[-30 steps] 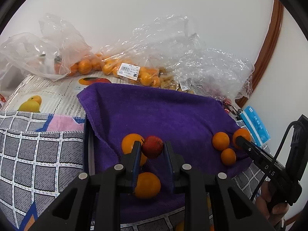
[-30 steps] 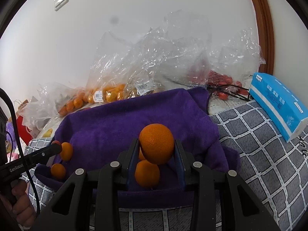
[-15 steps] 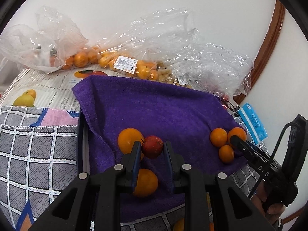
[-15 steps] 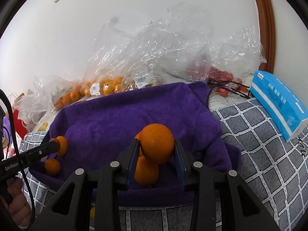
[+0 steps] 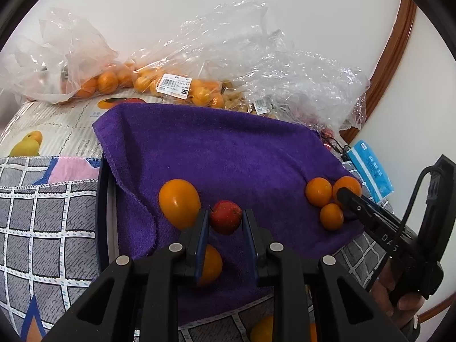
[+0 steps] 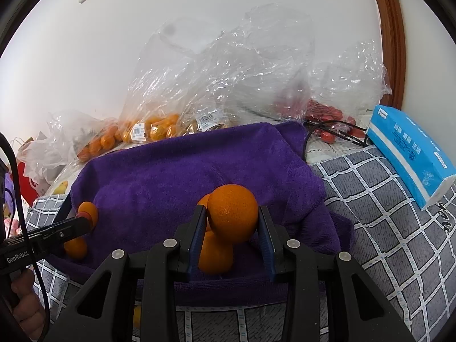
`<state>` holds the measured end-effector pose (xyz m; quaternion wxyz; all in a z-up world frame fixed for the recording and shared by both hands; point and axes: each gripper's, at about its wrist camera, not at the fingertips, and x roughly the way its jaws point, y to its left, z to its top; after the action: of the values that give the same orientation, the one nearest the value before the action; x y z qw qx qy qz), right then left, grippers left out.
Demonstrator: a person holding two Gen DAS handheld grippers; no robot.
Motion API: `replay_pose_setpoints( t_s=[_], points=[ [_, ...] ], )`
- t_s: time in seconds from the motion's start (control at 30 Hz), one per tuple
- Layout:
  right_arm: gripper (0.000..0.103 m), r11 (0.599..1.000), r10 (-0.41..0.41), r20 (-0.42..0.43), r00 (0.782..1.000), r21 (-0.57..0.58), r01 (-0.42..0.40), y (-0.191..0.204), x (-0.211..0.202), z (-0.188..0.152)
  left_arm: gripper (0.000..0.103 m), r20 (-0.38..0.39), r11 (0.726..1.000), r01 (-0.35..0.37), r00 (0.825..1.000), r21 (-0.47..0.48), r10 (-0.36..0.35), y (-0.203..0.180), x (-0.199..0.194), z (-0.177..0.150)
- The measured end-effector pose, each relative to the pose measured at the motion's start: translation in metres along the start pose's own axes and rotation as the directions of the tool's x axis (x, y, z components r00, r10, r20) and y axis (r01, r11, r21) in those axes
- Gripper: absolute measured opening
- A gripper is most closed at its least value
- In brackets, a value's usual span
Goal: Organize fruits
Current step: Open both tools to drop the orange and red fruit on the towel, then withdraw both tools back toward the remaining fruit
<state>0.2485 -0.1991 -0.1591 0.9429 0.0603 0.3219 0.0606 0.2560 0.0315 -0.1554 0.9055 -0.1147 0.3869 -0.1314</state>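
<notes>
Plainly, both grippers are loaded. The left gripper (image 5: 225,222) is clamped on a small red fruit (image 5: 226,217), held just above the towel (image 5: 216,154); the right gripper (image 6: 231,222) is clenched on an orange (image 6: 232,217) above its own pile near the towel's right side.

To set them down well — judging from the task — each fruit should go beside its kind. The orange belongs against the two oranges under it (image 6: 215,252); lower it until it touches the cloth before letting go, since the towel sags and round fruit will likely roll towards the dip. The red fruit has no loose mate on the towel, so it wants a clear patch well apart from the orange groups, not wedged against the big orange (image 5: 179,203) just to its left.

Counted in the left view: two orange fruits near the left gripper — the big one and one partly hidden under the jaws (image 5: 210,265) — and three at the right gripper's tip (image 5: 318,191), one of them the held orange. One red fruit loose. Several plastic bags (image 5: 182,85) at the back hold more oranges and red fruit, too crumpled to count. One blue tissue pack (image 6: 410,154) lies on the checked cloth (image 6: 379,228).
</notes>
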Motion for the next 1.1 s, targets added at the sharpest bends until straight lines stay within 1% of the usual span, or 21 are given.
replay_pose_setpoints(
  t_s=[0.23, 0.37, 0.4, 0.6, 0.87, 1.0, 1.1],
  points=[
    [0.037, 1.0, -0.009, 0.012, 1.0, -0.003, 0.009, 0.0, -0.003, 0.0, 0.023, 0.001, 1.0, -0.006, 1.0, 0.003, 0.006, 0.0, 0.0, 0.0],
    [0.041, 1.0, -0.017, 0.017, 1.0, -0.006, 0.017, 0.0, -0.005, 0.001, 0.023, 0.001, 1.0, -0.007, 1.0, 0.004, 0.007, 0.001, 0.0, 0.0],
    [0.043, 1.0, -0.019, 0.019, 1.0, -0.008, 0.019, 0.001, -0.005, 0.001, 0.023, 0.002, 1.0, -0.008, 1.0, 0.005, 0.008, 0.001, 0.0, 0.001],
    [0.051, 0.999, -0.046, 0.037, 0.998, -0.023, 0.047, 0.003, -0.009, 0.0, 0.029, 0.006, 1.0, -0.005, 1.0, 0.013, 0.005, -0.001, 0.001, 0.001],
    [0.052, 0.997, -0.057, 0.068, 0.996, -0.051, 0.061, 0.007, -0.018, 0.0, 0.036, 0.042, 0.998, -0.03, 0.999, 0.048, 0.028, -0.008, -0.001, -0.003],
    [0.052, 0.998, -0.033, 0.079, 0.996, -0.053, 0.037, 0.011, -0.025, 0.0, 0.044, 0.058, 0.997, -0.042, 0.998, 0.063, 0.038, -0.011, -0.003, -0.005],
    [0.053, 0.998, -0.027, 0.086, 0.996, -0.062, 0.033, 0.015, -0.029, -0.001, 0.046, 0.073, 0.996, -0.058, 0.996, 0.063, 0.053, -0.011, -0.007, -0.005]
  ],
)
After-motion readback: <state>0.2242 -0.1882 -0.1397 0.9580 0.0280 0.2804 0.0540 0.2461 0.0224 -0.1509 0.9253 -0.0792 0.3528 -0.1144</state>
